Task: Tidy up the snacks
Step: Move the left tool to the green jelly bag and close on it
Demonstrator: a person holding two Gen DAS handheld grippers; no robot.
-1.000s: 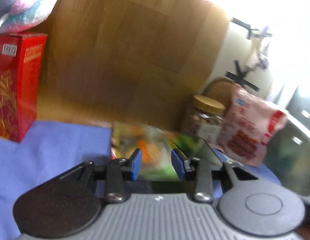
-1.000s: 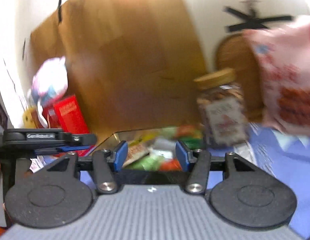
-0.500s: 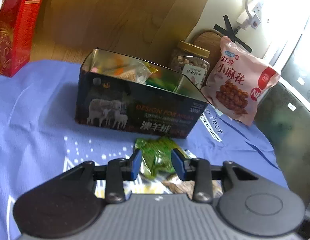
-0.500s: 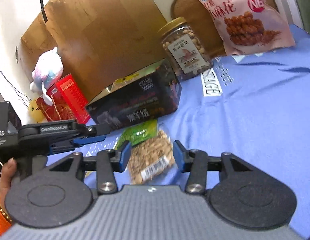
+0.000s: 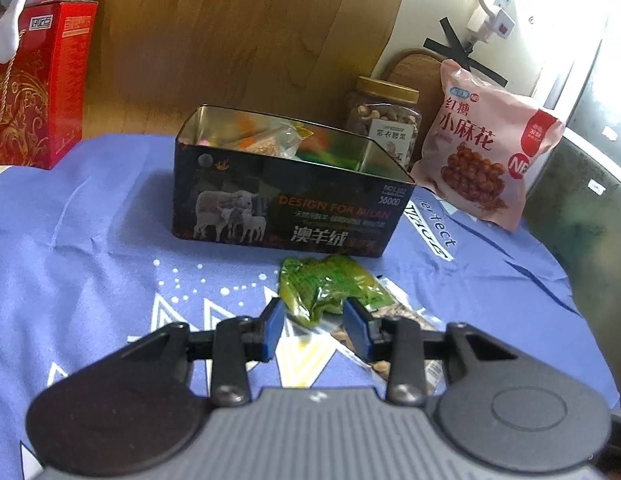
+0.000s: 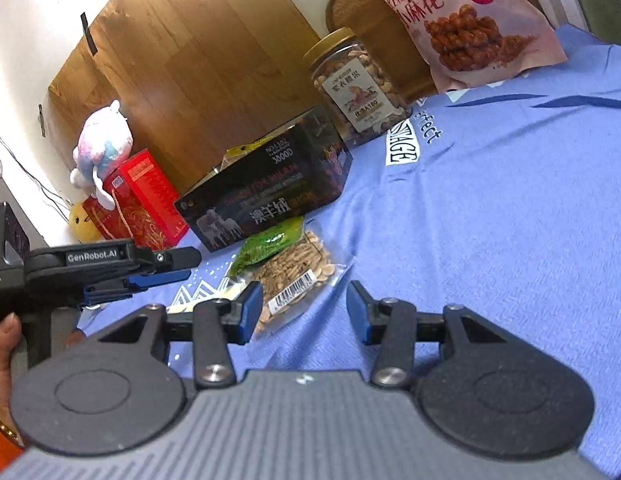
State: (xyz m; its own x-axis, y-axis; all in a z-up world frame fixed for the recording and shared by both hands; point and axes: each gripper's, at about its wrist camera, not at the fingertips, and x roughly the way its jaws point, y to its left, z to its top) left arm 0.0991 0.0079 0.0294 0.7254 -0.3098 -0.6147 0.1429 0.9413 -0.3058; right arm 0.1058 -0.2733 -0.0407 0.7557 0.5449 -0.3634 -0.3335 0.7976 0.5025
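At the centre of the left wrist view stands an open dark tin printed with three sheep, "DESIGN FOR MILAN", "38000" and large Chinese characters; inside it lie several small packets, orange, green and clear, too jumbled to read. Just below the tin on the blue cloth covering the surface lies a green snack packet, its lower edge overlapping a clear bag of seeds that carries a white barcode label. The left gripper sits low in the frame, its blue fingers parted with the near end of the green packet showing between them, though no pad visibly presses on it. In the right wrist view the right gripper has its fingers apart over bare cloth, grasping nothing, with the seed bag just above its left fingertip. To the right of the tin stands a clear jar of nuts with a tan lid and a white Chinese label reading "180" in the right wrist view. Beside it leans a pink bag showing twisted fried dough, Chinese characters and a red "NB" disc. The cloth bears the words "perfect" and "STAGE". A red gift box with gold ornament stands at upper left, a plush toy resting on top. The left device's side reads "GenRobot.AI".
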